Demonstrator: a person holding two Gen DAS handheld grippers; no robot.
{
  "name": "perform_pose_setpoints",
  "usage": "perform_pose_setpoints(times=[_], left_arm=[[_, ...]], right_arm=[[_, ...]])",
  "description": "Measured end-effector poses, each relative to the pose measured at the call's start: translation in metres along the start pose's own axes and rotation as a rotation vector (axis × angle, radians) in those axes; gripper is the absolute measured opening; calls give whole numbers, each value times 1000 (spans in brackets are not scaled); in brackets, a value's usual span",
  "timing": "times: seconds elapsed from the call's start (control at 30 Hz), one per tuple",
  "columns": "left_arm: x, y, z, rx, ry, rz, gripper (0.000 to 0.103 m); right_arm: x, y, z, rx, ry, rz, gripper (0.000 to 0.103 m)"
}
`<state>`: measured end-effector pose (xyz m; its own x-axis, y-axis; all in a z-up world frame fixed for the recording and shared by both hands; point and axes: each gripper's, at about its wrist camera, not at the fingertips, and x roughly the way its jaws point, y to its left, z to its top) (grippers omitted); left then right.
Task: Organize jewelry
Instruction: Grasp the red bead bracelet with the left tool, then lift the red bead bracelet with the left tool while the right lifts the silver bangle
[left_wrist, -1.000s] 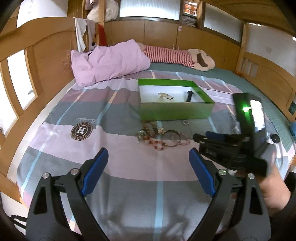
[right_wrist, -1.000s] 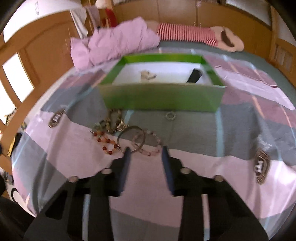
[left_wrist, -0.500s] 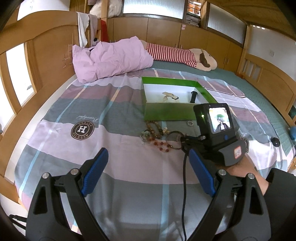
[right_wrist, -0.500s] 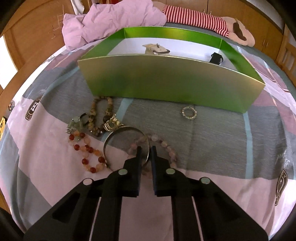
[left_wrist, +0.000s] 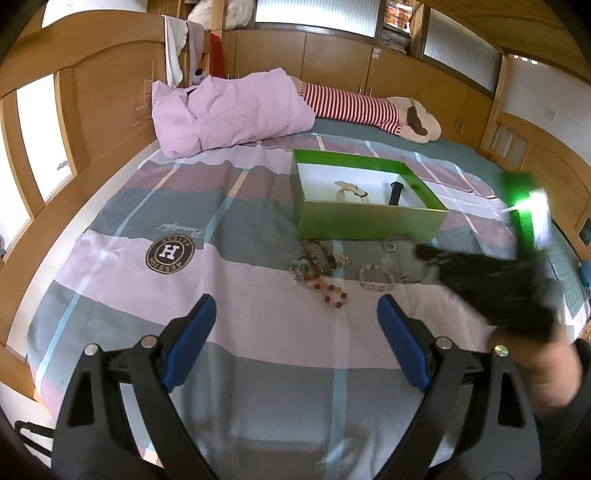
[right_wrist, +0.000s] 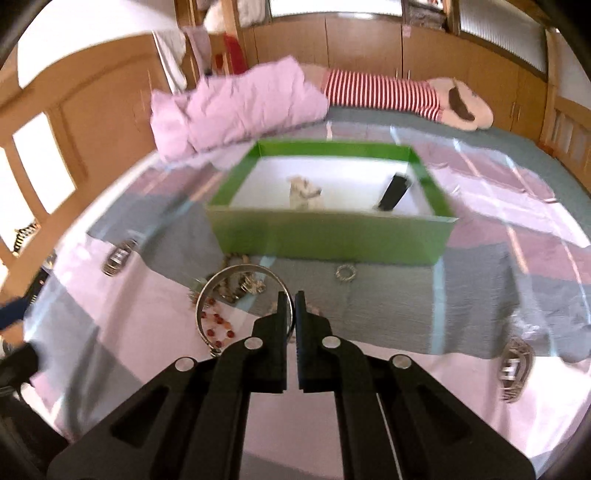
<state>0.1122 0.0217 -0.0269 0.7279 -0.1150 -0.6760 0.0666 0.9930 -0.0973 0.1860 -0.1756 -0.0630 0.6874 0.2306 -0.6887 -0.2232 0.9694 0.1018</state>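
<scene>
A green box (right_wrist: 332, 236) with a white floor stands on the bed and holds a pale trinket (right_wrist: 303, 192) and a black item (right_wrist: 393, 192). My right gripper (right_wrist: 290, 301) is shut on a silver bangle (right_wrist: 221, 286) and holds it above the sheet, in front of the box. A small ring (right_wrist: 345, 273) and a red bead bracelet (right_wrist: 218, 326) lie below. In the left wrist view the box (left_wrist: 369, 218), several bead bracelets (left_wrist: 321, 269) and the blurred right gripper (left_wrist: 424, 254) show. My left gripper (left_wrist: 295, 339) is open and empty, well short of the jewelry.
A pink duvet (left_wrist: 229, 110) and a striped plush toy (left_wrist: 369, 107) lie at the head of the bed. Wooden bed rails (left_wrist: 96, 110) run along the left and far sides. The striped sheet (left_wrist: 147, 295) spreads wide around the jewelry.
My right gripper closed on the silver bangle and has lifted it off the sheet, pulling back from the pile. My left gripper stayed open and nearly still.
</scene>
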Motion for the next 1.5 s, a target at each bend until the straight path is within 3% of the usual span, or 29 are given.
perform_pose_setpoints(times=[0.27, 0.43, 0.7, 0.8, 0.83, 0.87, 0.9, 1.0, 1.1, 1.3, 1.5], left_arm=[[39, -33, -7, 45, 58, 0, 84], [87, -56, -8, 88, 129, 34, 62], [165, -64, -8, 58, 224, 103, 50], [183, -62, -10, 37, 238, 127, 43], [184, -62, -9, 41, 231, 137, 35], [184, -62, -8, 40, 231, 134, 31], [184, -61, -7, 33, 228, 133, 16], [181, -59, -5, 23, 228, 119, 8], [168, -59, -6, 24, 212, 91, 8], [100, -63, 0, 83, 112, 1, 8], [16, -68, 23, 158, -65, -84, 8]], right_arm=[[-64, -28, 8, 29, -96, 37, 4], [-61, -41, 10, 51, -93, 52, 4], [-60, -52, 10, 71, -94, 83, 4], [-59, -54, 10, 76, -92, 85, 4], [-58, -56, 9, 77, -90, 84, 4], [-58, -57, 9, 78, -89, 83, 4], [-58, -59, 9, 78, -89, 81, 4], [-59, -62, 9, 81, -90, 76, 4], [-60, -61, 10, 78, -94, 74, 4], [-70, -55, 11, 58, -114, 74, 4], [-89, -47, 8, 42, -147, 62, 4]])
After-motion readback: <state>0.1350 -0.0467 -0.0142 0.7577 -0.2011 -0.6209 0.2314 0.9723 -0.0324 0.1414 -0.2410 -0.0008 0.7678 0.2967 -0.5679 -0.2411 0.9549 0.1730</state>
